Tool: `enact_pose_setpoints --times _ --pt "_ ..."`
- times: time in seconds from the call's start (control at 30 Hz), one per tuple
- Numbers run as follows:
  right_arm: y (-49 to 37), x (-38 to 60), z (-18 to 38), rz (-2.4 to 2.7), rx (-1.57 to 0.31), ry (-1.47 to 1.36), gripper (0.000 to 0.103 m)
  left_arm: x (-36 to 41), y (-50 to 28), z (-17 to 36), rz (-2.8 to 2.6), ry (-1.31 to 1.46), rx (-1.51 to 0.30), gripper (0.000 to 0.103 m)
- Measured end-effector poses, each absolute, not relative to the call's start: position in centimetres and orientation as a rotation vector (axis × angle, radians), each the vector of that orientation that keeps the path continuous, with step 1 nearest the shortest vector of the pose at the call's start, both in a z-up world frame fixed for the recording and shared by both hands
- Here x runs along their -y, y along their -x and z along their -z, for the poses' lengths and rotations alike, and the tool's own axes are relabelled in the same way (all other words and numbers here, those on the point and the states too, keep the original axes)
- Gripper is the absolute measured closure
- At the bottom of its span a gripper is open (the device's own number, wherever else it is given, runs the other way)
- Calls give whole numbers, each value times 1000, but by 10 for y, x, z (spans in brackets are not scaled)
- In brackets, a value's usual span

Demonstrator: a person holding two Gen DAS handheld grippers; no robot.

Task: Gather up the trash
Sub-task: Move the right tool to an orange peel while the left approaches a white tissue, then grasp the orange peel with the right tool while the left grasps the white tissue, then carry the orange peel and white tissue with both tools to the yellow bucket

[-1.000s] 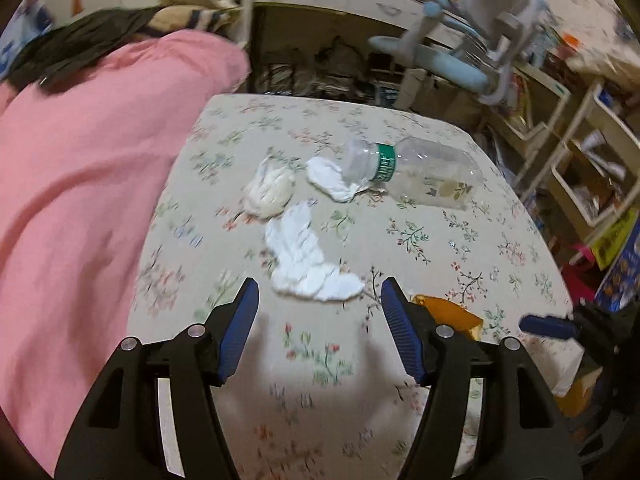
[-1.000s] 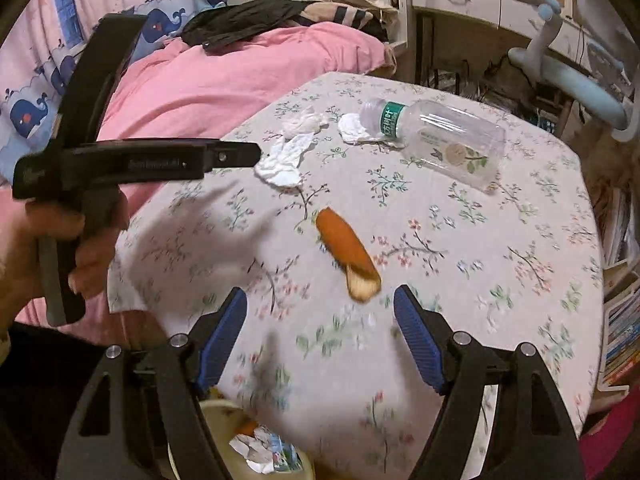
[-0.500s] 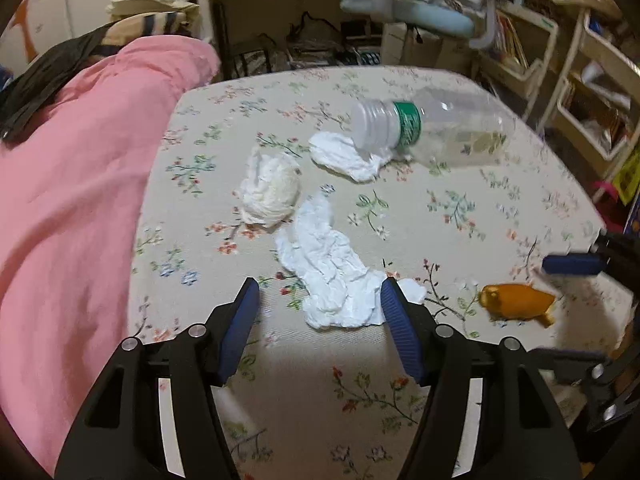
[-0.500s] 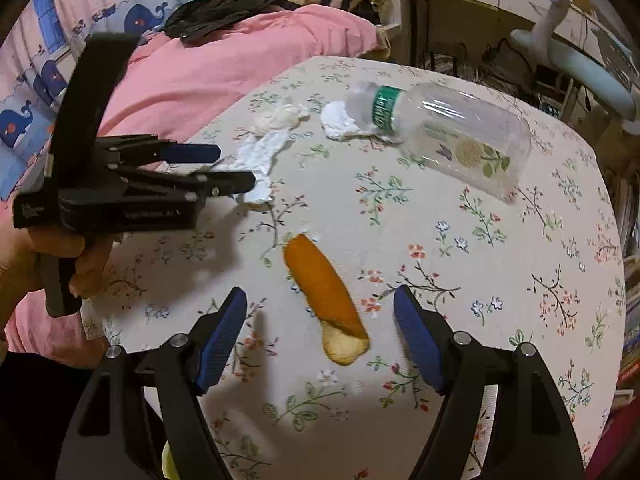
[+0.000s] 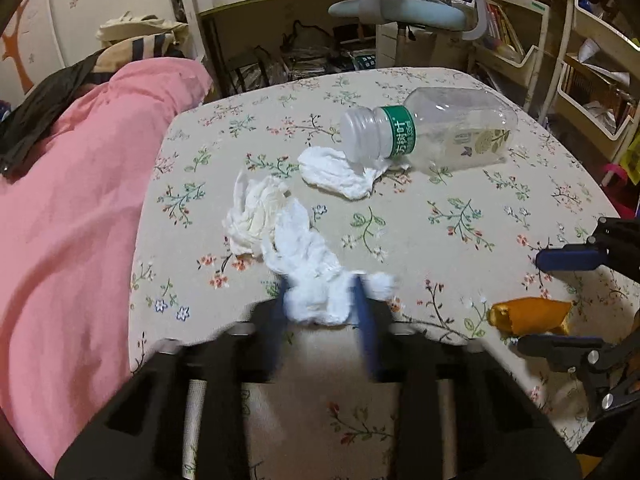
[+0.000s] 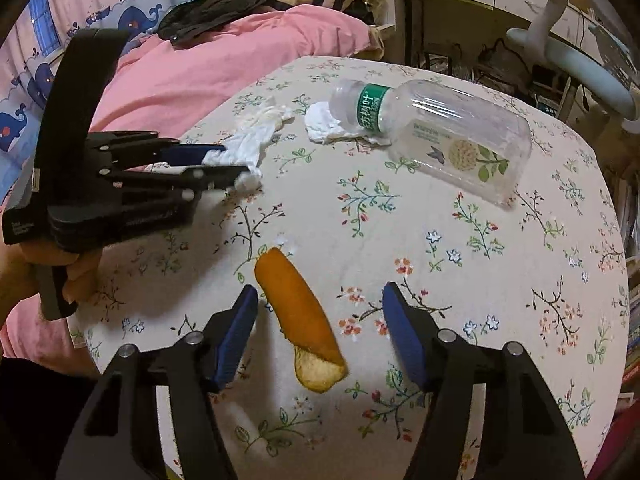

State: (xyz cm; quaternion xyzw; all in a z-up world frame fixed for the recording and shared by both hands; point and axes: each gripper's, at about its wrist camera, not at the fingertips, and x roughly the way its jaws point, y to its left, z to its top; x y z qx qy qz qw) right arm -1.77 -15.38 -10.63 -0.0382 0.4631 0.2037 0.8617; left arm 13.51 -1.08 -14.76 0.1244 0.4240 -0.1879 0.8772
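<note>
White tissue is the nearest trash: a long crumpled tissue (image 5: 308, 264) lies on the floral tablecloth (image 5: 460, 216), and the left gripper (image 5: 322, 312) has its blue pads on either side of the tissue's near end, pressing into it. The pads are blurred in the left wrist view, yet the right wrist view shows the same tongs (image 6: 224, 166) pinched on the tissue's end (image 6: 244, 152).

Taking the clear plastic bottle (image 5: 436, 134) as landmark: it lies on its side toward the far part of the table, cap end pointing at the pink bedding (image 5: 68, 208). A second tissue (image 5: 340, 172) sits under and touching its neck. A third, balled tissue (image 5: 252, 216) lies nearer than that, on the bedding side of the bottle, touching the far end of the gripped one.

An orange peel (image 6: 298, 316) rests well on the near side of the bottle. The right gripper (image 6: 316, 332) stands wide open with the peel between its blue pads, closer to the left pad, neither pad touching it.
</note>
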Motion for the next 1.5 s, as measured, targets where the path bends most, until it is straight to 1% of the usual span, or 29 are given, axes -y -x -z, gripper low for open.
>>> enact_pose_setpoints --times 0.07,0.27,0.33,0.37,0.4,0.43,0.47,0.5,0.57,0.67,0.73,0.8,0.87,0.9,0.93,0.97,1.0,1.03,1.1,1.37,1.5 --pt "17 154 106 -427 -971 80 40 8 -140 145 373 -247 -866 86" --pt "15 155 106 -429 -975 69 40 -9 -167 140 308 -156 -831 86" --pt "14 155 106 -431 -977 66 40 -11 -177 143 294 -148 -858 81" --pt "14 156 106 -432 -978 63 40 -12 -180 144 288 -148 -858 71" --pt "13 155 105 -433 -978 61 40 -11 -182 143 279 -156 -846 65" --pt "13 155 105 -435 -981 58 40 -10 -183 141 277 -166 -832 62" --pt "12 155 105 -436 -983 55 40 -9 -184 140 283 -175 -826 54" --pt "11 156 105 -438 -984 50 40 -6 -186 140 284 -195 -821 49" --pt "10 155 105 -441 -985 48 40 -2 -191 142 272 -222 -818 48" --pt "10 154 105 -445 -985 62 41 1 -204 150 266 -231 -881 48" --pt "11 152 105 -451 -986 75 49 1 -209 152 276 -216 -899 47" --pt "11 150 105 -452 -987 91 55 1 -213 154 283 -201 -909 47" --pt "12 148 105 -452 -987 105 63 1 -215 154 282 -187 -913 47" --pt "12 148 105 -454 -988 107 73 2 -215 154 282 -184 -912 51" --pt "12 147 105 -454 -990 108 80 3 -214 154 293 -180 -910 57" --pt "12 147 105 -455 -992 107 81 4 -213 154 301 -180 -907 73" --pt "12 147 105 -455 -992 106 82 6 -212 153 305 -181 -907 81" --pt "12 148 104 -456 -992 103 82 8 -210 153 306 -179 -910 83" --pt "13 150 104 -464 -995 81 83 9 -207 152 314 -172 -918 85" --pt "19 165 89 -477 -963 -54 83 -10 -169 130 317 -33 -914 86" --pt "28 170 81 -486 -940 -105 83 -5 -136 113 322 -69 -874 85"
